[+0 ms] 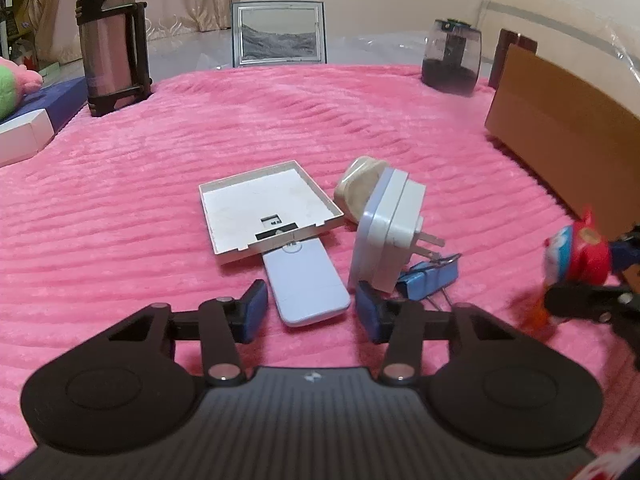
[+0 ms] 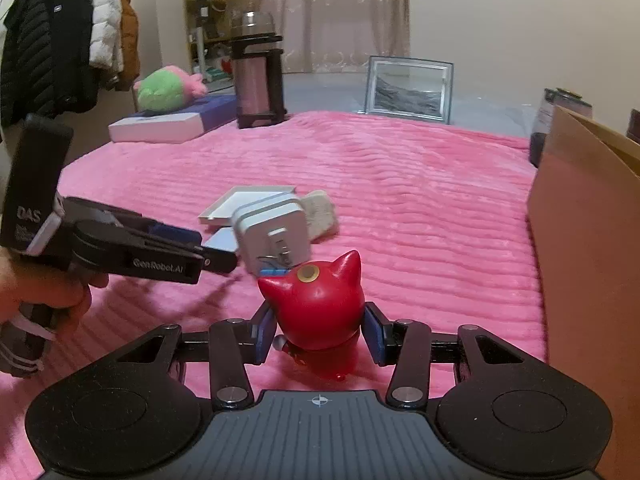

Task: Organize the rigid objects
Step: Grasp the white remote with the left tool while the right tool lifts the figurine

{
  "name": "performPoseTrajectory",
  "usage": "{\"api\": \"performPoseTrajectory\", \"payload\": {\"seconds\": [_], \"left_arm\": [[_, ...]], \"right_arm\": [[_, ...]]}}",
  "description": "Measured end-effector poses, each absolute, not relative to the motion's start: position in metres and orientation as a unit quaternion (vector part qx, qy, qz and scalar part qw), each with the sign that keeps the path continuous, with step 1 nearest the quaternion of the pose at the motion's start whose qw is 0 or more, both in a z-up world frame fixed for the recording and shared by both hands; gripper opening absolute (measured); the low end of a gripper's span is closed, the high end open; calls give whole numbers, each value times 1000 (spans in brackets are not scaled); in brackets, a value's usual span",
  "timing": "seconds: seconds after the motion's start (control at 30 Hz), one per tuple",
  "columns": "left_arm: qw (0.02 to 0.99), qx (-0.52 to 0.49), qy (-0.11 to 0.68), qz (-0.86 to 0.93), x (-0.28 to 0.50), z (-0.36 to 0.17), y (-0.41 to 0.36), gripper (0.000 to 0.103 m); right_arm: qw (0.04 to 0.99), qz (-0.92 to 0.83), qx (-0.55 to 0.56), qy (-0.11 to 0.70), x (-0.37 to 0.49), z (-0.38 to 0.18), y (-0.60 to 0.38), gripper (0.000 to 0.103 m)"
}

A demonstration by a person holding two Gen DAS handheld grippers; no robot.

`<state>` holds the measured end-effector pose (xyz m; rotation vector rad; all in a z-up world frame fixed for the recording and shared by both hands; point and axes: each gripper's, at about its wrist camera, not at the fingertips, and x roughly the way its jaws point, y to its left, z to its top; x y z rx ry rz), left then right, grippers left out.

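My left gripper (image 1: pixel 308 312) is open, its blue pads either side of the near end of a white remote (image 1: pixel 306 286) lying on the pink blanket. Behind the remote lie a white square tray (image 1: pixel 268 210), a white plug adapter (image 1: pixel 384 236), a beige plug (image 1: pixel 358 188) and a blue binder clip (image 1: pixel 430 278). My right gripper (image 2: pixel 316 330) is shut on a red cat-eared toy (image 2: pixel 316 304), held above the blanket. The toy also shows at the right edge of the left wrist view (image 1: pixel 580 252). The left gripper shows in the right wrist view (image 2: pixel 200 252).
A brown cardboard box (image 2: pixel 592 248) stands at the right. At the back stand a steel thermos (image 1: pixel 110 36), a picture frame (image 1: pixel 278 34) and a dark jar (image 1: pixel 452 58). A white box (image 2: pixel 156 128) and a plush toy (image 2: pixel 168 88) lie at the far left.
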<state>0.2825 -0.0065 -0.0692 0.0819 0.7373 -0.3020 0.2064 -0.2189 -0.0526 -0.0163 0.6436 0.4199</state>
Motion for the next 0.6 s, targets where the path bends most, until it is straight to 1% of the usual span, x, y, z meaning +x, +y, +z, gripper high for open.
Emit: {"api": "performPoseTrajectory", "payload": {"seconds": [0.17, 0.3, 0.6], "left_arm": [[922, 48, 358, -138, 283, -70, -11, 37], [918, 45, 369, -137, 268, -65, -7, 35], [912, 37, 383, -142, 182, -59, 5, 34]], "right_arm": [[928, 201, -4, 315, 204, -52, -226, 43], [928, 197, 4, 318, 202, -48, -228, 43], [927, 202, 14, 316, 178, -34, -228, 43]]}}
